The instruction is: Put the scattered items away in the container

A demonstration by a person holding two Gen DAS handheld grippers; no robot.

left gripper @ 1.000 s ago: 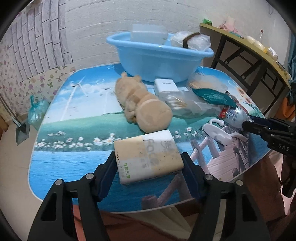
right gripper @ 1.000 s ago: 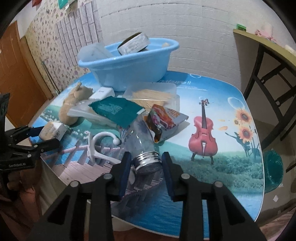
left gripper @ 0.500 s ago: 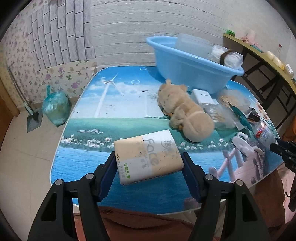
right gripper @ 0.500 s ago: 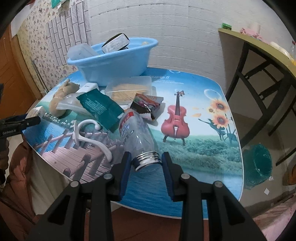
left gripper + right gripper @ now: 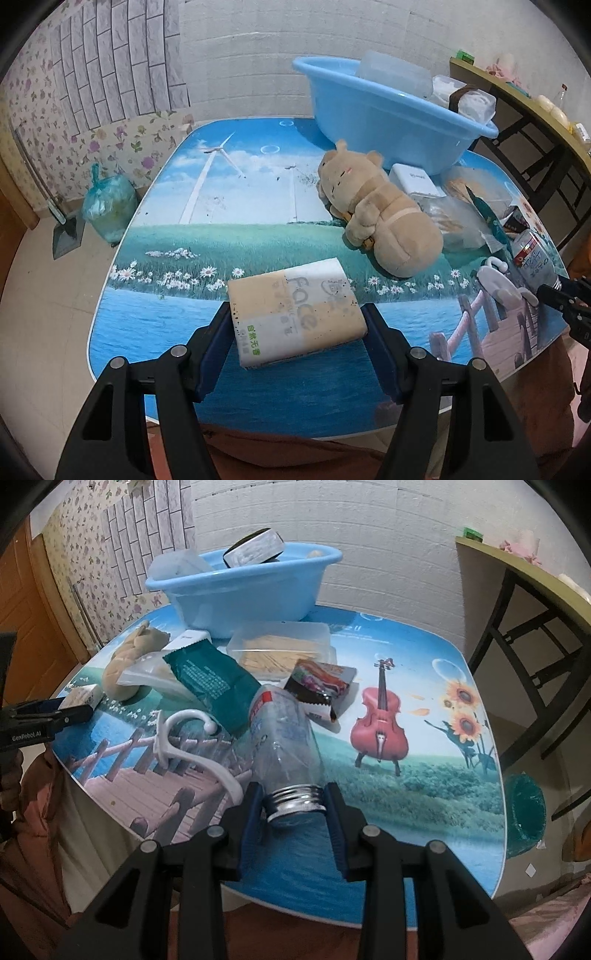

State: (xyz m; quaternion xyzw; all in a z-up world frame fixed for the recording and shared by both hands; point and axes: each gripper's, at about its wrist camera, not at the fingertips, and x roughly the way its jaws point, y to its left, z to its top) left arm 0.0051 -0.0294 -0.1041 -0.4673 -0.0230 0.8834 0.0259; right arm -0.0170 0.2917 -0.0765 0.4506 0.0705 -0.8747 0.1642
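The left tool (image 5: 297, 332) is clamped across the short sides of a soft tissue pack (image 5: 295, 314), its blue pads pressing on both ends, a hold that keeps the flat pack level and clear of the counter (image 5: 236, 218) so it can be carried rather than dragged. The right tool (image 5: 293, 808) grips the threaded neck of a clear plastic bottle (image 5: 284, 742); the neck is the stiffest and narrowest part, so the pads close on it without crushing the thin body, which points away toward the clutter. Both items thus appear to be held at once, probably so one trip serves two drops.

Beyond the bottle lie a white hanger hook (image 5: 192, 738), a teal packet (image 5: 210, 679), a small snack pouch (image 5: 321, 679) and a clear lidded box (image 5: 280, 646), crowded together just in front of the blue basin (image 5: 243, 587). A plush toy (image 5: 380, 218) lies on its side near the basin, next to a white box (image 5: 417, 181). The basin stands at the far edge of the counter against the wall and already holds some containers, so it reads as the destination; both held things are still well apart from it
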